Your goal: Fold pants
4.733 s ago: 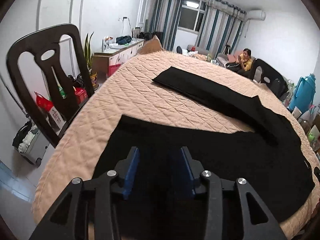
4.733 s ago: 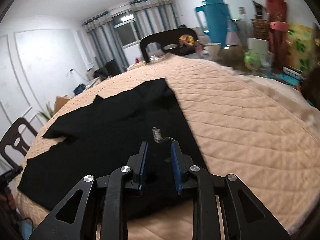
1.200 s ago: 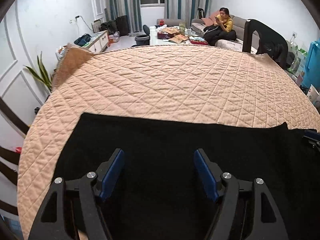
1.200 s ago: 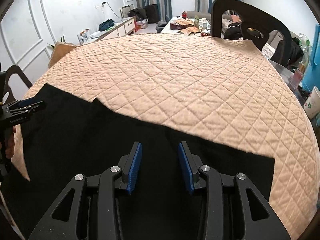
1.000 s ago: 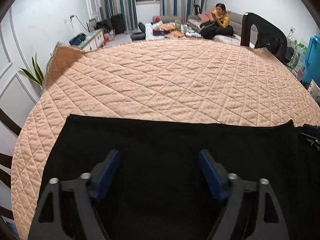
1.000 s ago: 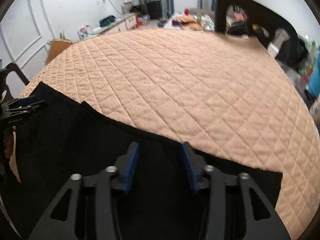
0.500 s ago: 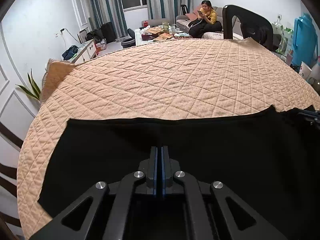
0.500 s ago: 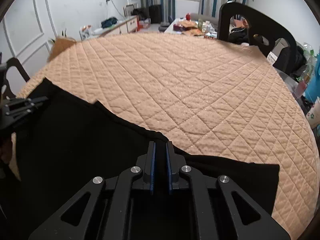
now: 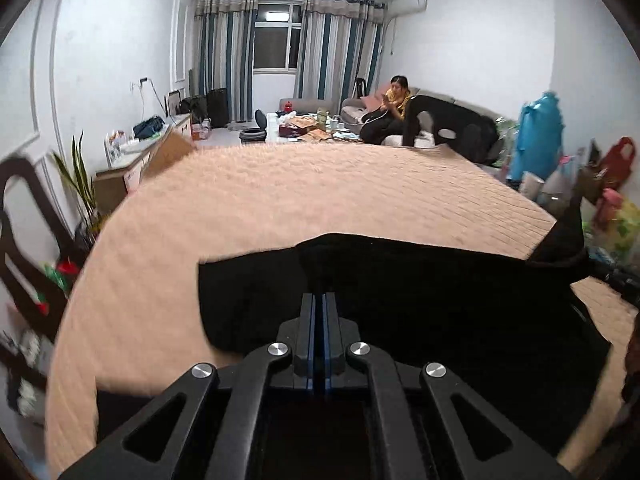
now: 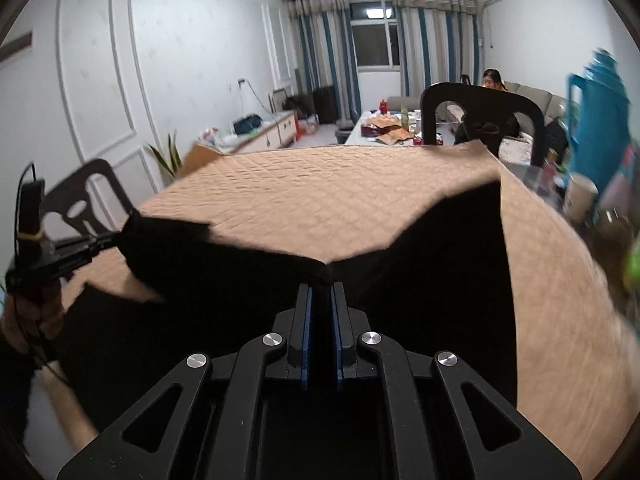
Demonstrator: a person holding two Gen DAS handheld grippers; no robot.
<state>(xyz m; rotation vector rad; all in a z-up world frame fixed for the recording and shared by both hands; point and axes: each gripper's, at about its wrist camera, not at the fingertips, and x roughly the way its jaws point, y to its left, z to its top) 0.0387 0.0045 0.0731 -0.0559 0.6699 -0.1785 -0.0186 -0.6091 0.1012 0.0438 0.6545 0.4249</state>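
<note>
Two grippers pinch the black pants [image 9: 420,308] above the quilted table cover [image 9: 320,192]. Left gripper [image 9: 319,300] and right gripper [image 10: 321,292]: fingers pressed together on raised fabric edge.

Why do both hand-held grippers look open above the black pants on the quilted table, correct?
Not open. Both wrist views show the left hand-held gripper and right hand-held gripper shut on the black pants, lifting the edge off the quilted table.
</note>
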